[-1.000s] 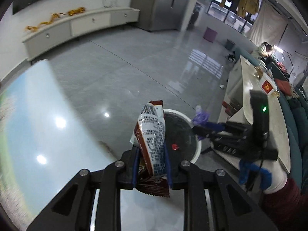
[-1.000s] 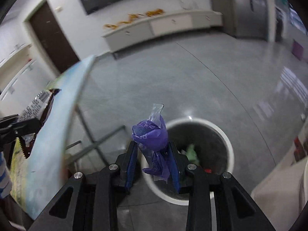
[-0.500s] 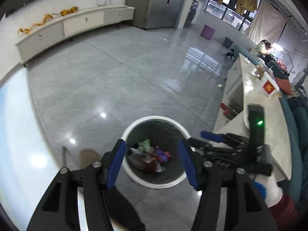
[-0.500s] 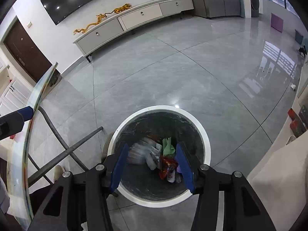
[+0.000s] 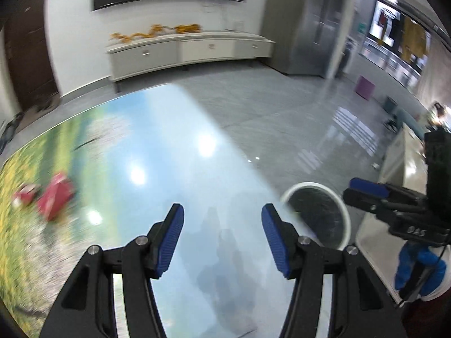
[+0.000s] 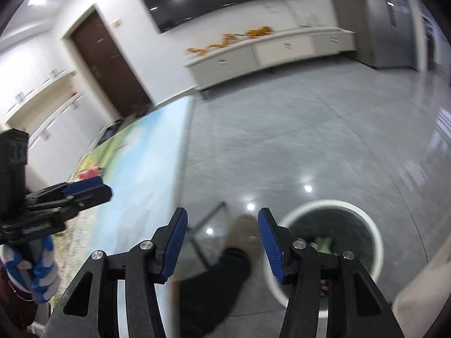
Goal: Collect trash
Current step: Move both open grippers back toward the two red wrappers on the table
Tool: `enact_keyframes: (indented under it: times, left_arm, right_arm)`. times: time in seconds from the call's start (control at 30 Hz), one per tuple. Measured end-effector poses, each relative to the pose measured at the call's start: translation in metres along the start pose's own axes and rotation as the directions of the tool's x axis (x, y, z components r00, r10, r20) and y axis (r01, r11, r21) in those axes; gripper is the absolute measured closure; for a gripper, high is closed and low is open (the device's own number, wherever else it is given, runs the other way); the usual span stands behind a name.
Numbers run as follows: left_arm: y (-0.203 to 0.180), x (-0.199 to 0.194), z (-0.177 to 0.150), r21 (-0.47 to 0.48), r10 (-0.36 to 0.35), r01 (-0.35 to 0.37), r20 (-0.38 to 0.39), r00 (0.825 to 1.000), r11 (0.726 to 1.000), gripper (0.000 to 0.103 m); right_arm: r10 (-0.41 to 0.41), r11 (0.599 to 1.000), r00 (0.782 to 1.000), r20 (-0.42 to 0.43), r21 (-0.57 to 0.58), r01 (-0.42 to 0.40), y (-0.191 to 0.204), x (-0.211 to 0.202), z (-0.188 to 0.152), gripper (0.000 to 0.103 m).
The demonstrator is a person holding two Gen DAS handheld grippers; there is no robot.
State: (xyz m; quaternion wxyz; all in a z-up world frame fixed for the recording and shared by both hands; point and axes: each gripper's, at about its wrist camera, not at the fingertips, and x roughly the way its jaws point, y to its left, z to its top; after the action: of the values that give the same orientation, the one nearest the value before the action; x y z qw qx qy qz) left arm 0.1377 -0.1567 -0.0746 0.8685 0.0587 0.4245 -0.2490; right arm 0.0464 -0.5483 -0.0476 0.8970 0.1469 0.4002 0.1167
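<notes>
Both tongs are released, nothing between their blue pads. The left tongs (image 5: 222,233) hang over the glossy printed bench (image 5: 157,152), the right tongs (image 6: 222,236) over the grey floor (image 6: 310,146) beside the bench edge. The white-rimmed trash bin (image 6: 375,233) stands on the floor and holds green and reddish scraps. Blurred red trash (image 5: 55,197) lies on the bench at far left.

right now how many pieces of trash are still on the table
2, though blur may hide more: a larger red wrapper and a smaller red-and-white piece beside it, both near the far left edge of the table.
</notes>
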Motion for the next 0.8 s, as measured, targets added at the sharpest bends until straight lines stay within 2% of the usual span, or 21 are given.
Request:
enact_keyframes:
  times: [0.2,0.27,0.37,0.47,0.6,0.63,0.7,0.8]
  left_arm:
    - [0.097,-0.022,-0.022,-0.114,0.11,-0.108,0.013,0.994,0.988,0.048]
    - [0.133,-0.032,-0.031,-0.167,0.168,-0.162,0.02,0.986,0.973,0.048]
    - [0.167,-0.045,-0.041,-0.231,0.247,-0.234,0.028,0.969,0.944,0.048]
    - [0.191,-0.055,-0.052,-0.273,0.316,-0.296,0.034,0.948,0.916,0.047]
    - [0.204,-0.06,-0.065,-0.301,0.365,-0.343,0.019,0.931,0.89,0.047]
    - [0.206,-0.06,-0.067,-0.305,0.376,-0.354,0.015,0.926,0.884,0.047]
    - [0.209,-0.061,-0.073,-0.312,0.393,-0.371,0.009,0.919,0.874,0.047]
    - [0.21,-0.061,-0.077,-0.318,0.406,-0.383,0.007,0.914,0.867,0.047]
  right_arm:
    - [0.077,0.988,0.995,-0.066,-0.129,-0.085,0.079,0.046,0.015,0.053]
    - [0.097,0.98,0.991,-0.09,-0.165,-0.111,0.102,0.063,0.019,0.053]
    - [0.131,0.967,0.984,-0.122,-0.203,-0.154,0.131,0.086,0.023,0.053]
    - [0.157,0.955,0.976,-0.148,-0.229,-0.188,0.154,0.104,0.024,0.052]
    - [0.186,0.941,0.965,-0.184,-0.251,-0.229,0.182,0.127,0.019,0.051]
    - [0.189,0.938,0.963,-0.191,-0.256,-0.235,0.188,0.131,0.017,0.047]
    - [0.199,0.934,0.96,-0.199,-0.259,-0.247,0.198,0.135,0.012,0.043]
    - [0.209,0.933,0.955,-0.209,-0.251,-0.259,0.207,0.14,0.011,0.042]
